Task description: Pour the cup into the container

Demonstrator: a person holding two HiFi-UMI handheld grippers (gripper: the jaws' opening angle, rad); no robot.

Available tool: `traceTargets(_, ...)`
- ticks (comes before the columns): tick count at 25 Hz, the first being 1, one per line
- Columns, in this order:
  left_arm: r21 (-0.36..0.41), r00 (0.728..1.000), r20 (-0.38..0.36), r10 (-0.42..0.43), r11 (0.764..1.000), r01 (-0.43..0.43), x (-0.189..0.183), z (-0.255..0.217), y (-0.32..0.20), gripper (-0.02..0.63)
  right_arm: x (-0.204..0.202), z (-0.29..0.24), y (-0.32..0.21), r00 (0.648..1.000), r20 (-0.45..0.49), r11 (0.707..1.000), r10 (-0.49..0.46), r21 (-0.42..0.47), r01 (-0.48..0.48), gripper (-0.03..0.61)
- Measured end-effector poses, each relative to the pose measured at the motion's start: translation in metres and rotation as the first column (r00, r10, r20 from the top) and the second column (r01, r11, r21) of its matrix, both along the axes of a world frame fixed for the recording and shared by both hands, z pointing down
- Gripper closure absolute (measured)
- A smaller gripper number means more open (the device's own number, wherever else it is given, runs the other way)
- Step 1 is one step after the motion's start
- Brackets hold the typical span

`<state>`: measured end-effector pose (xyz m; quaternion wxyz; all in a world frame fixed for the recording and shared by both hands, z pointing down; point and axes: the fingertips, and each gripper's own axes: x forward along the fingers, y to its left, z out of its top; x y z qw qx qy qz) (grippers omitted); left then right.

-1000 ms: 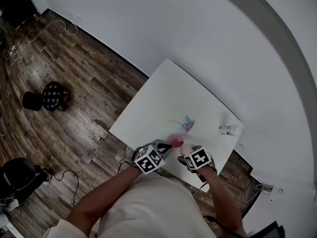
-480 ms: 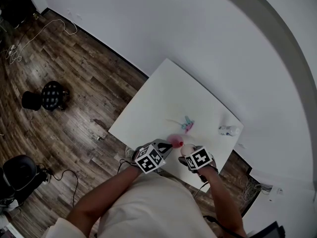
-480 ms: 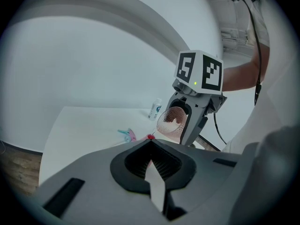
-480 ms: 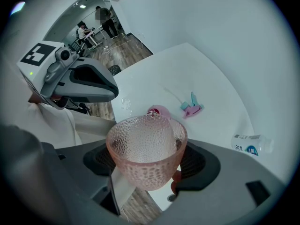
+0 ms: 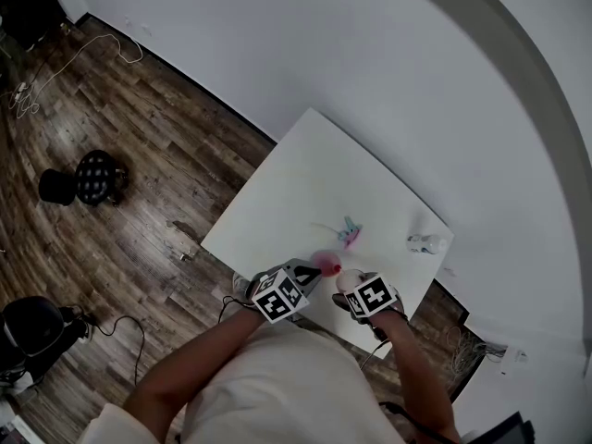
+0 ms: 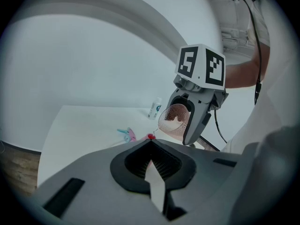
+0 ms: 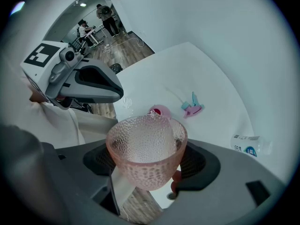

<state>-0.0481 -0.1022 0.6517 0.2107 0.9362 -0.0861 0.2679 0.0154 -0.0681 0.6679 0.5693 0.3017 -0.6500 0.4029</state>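
Note:
A pink, dimpled glass cup (image 7: 146, 151) sits between the jaws of my right gripper (image 7: 147, 161), which is shut on its sides. In the left gripper view the cup (image 6: 173, 120) is tipped, its mouth turned toward the left, and a thin thread runs from its rim down toward a small pink container (image 7: 160, 111) with something red in it. The container (image 5: 326, 264) stands near the table's front edge, just beyond my left gripper (image 6: 151, 146). That gripper is shut, and nothing shows between its jaws.
On the white table (image 5: 305, 174) lie a blue and pink clip-like thing (image 5: 350, 232) and a small clear bottle (image 5: 425, 243) on its side. A black stool (image 5: 92, 178) and cables are on the wooden floor at the left. A white wall stands behind the table.

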Motion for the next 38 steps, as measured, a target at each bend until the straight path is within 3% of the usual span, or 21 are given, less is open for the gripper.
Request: traceTargets(38, 0.0, 1.0, -0.012, -0.015, 1.0, 0.015, -0.0029, 0.0087, -0.0062, 0.603, -0.004, -0.006, 0.0016, 0.999, -0.019, 0.999, -0.033, -0.044, 0.032, 0.195)
